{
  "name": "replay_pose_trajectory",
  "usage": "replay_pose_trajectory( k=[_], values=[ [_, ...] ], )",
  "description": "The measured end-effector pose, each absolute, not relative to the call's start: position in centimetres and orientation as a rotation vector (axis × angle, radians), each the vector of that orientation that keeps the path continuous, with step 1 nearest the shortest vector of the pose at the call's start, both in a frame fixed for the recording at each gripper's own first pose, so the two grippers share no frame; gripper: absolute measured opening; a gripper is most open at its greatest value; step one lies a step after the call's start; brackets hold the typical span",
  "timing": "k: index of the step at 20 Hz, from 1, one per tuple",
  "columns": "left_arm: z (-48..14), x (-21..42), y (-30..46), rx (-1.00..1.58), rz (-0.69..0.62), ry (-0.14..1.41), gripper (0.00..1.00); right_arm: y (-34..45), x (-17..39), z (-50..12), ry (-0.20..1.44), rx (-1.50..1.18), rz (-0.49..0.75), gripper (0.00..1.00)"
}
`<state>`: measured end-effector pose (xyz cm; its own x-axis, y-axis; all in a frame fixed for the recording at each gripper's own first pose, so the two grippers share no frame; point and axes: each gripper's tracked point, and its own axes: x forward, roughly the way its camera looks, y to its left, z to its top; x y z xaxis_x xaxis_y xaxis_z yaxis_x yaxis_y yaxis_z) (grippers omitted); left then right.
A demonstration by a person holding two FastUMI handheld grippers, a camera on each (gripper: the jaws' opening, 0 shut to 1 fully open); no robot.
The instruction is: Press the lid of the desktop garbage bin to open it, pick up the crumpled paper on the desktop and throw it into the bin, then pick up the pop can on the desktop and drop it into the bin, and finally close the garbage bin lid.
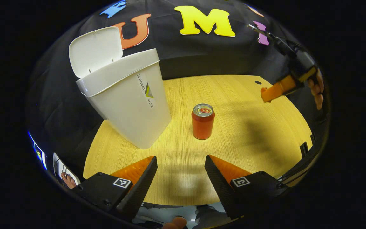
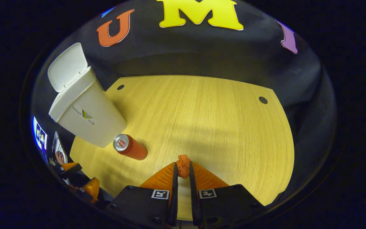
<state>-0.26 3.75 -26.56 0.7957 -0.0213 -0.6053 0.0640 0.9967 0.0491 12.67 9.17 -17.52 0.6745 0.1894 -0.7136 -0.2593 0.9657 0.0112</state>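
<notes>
Garbage bin [image 1: 129, 105]: side sticker carries print, not transcribed. Left claw [image 1: 180, 168], right claw [image 2: 183, 173]: square coded marker tags, no legible text

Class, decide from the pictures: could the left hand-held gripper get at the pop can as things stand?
Probably yes: the left hand-held gripper is open, and the pop can stands upright ahead with bare table between them.

Left claw [image 1: 180, 170] spread wide, right claw [image 2: 183, 170] pinched nearly closed
</notes>
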Motion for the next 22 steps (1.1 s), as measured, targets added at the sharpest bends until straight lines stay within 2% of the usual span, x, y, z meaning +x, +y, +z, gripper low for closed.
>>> replay_pose_trajectory(
  k=[8,9,14,17,18,19,22],
  values=[
    [-25.3,0.9,4.7,0.022,-0.015,0.571,0.99,15.0,12.7,-6.0,0.594,-0.167,0.372,0.19],
    [-25.4,0.8,4.4,0.002,-0.032,0.578,0.99,16.0,12.9,-5.2,0.581,-0.177,0.383,0.17],
    [-24.8,1.7,6.1,-0.029,-0.036,0.554,0.99,23.6,13.7,-1.3,0.521,-0.196,0.475,0.19],
    [-24.8,2.2,7.3,-0.029,-0.045,0.542,0.99,28.8,14.1,0.2,0.483,-0.231,0.539,0.19],
    [-24.9,2.4,7.6,-0.029,-0.045,0.541,0.99,30.8,14.1,0.2,0.479,-0.236,0.563,0.17],
    [-24.9,2.6,8.1,-0.030,-0.044,0.539,0.99,32.6,14.0,0.2,0.477,-0.244,0.585,0.19],
    [-25.1,2.7,8.3,-0.037,-0.049,0.540,0.99,37.6,13.5,-0.7,0.485,-0.264,0.644,0.17]
  ],
)
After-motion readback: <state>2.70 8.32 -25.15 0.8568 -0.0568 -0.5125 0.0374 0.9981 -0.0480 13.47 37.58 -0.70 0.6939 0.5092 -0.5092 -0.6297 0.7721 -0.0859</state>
